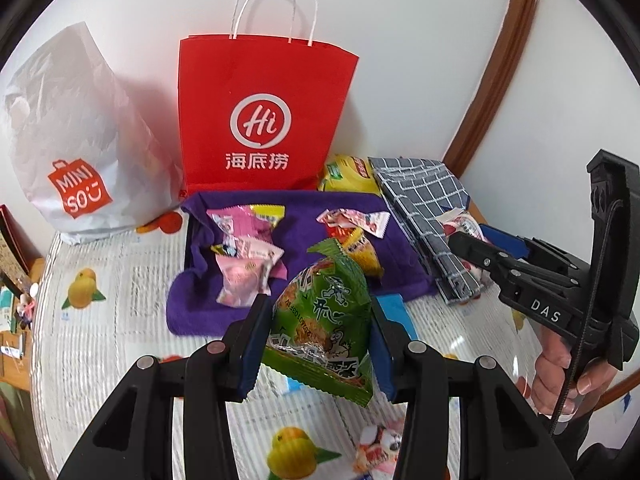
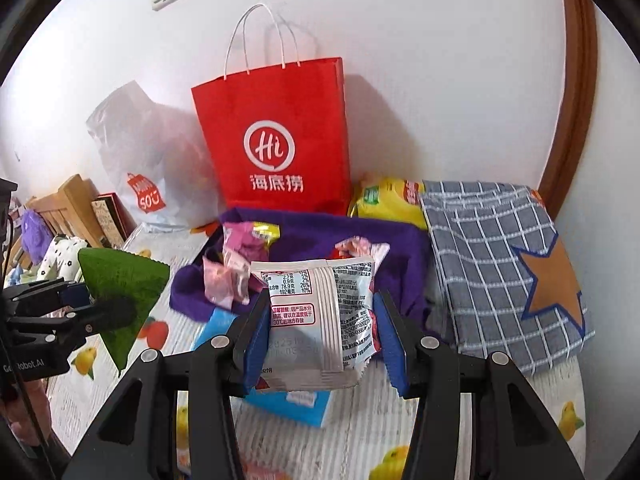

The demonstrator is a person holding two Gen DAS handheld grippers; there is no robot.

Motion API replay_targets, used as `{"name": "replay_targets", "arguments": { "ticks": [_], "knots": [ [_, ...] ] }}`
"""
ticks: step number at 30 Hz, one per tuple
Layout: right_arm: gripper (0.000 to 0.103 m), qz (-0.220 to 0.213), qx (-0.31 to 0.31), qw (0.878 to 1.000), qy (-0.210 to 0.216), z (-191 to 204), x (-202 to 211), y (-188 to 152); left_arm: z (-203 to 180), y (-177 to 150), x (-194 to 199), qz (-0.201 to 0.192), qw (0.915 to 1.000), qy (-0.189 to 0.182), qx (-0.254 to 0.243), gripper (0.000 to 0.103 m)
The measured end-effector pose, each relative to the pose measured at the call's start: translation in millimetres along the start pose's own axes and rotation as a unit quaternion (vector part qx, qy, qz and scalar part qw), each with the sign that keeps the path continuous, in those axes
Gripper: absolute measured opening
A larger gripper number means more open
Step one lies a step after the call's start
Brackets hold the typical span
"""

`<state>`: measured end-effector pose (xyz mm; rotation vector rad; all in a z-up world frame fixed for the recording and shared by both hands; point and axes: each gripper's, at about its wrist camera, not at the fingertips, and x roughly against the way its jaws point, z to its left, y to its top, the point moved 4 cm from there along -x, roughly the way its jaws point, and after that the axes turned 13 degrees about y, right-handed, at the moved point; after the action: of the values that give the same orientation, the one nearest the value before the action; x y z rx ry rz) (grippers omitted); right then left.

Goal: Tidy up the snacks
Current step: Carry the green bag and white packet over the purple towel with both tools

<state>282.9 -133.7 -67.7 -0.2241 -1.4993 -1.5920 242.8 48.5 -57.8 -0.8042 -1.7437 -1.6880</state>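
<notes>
Tongs (image 1: pixel 316 344) (image 2: pixel 324 344) clamp green packet (image 1: pixel 320 320), white packet (image 2: pixel 320 320).

Green packet (image 1: pixel 324 320): crinkled foil with printed characters, held upright between blue pads, lower centre of the left wrist view.
White packet (image 2: pixel 320 320): back side with a nutrition table shown, gripped upright, centre of the right wrist view.
Pink packets (image 1: pixel 248 256): piled on the purple cloth (image 1: pixel 200 312), mid-frame left.
Red-white sweets (image 1: pixel 352 224): loose on the cloth, mid-frame right.
</notes>
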Motion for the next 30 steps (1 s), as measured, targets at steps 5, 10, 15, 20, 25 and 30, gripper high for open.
{"name": "replay_targets", "arguments": {
  "ticks": [5,10,15,20,25,30],
  "knots": [
    [0.049,-0.003,-0.001,1.000,0.000,-5.0,-15.1,23.7,6.2,17.3,-13.6,0.001,1.0000,0.003,0.002,0.044],
    [0.049,-0.004,-0.007,1.000,-0.007,-10.4,-28.7,36.9,8.7,24.0,-28.0,0.006,1.0000,0.001,0.006,0.044],
    [0.049,0.001,-0.007,1.000,-0.001,-11.9,-38.8,38.3,7.5,23.9,-37.6,0.010,0.9999,-0.001,0.005,0.044],
    [0.049,0.006,-0.009,1.000,0.002,-16.5,-44.2,37.1,8.2,26.5,-42.9,0.012,0.9999,-0.002,0.007,0.044],
    [0.049,0.006,-0.011,1.000,-0.001,-24.1,-49.0,42.7,13.0,34.5,-46.5,0.008,0.9999,0.000,0.012,0.044],
    [0.049,0.006,-0.014,1.000,-0.005,-34.2,-54.7,51.9,20.3,50.6,-54.3,0.006,0.9997,0.000,0.022,0.044]
  ]
}}
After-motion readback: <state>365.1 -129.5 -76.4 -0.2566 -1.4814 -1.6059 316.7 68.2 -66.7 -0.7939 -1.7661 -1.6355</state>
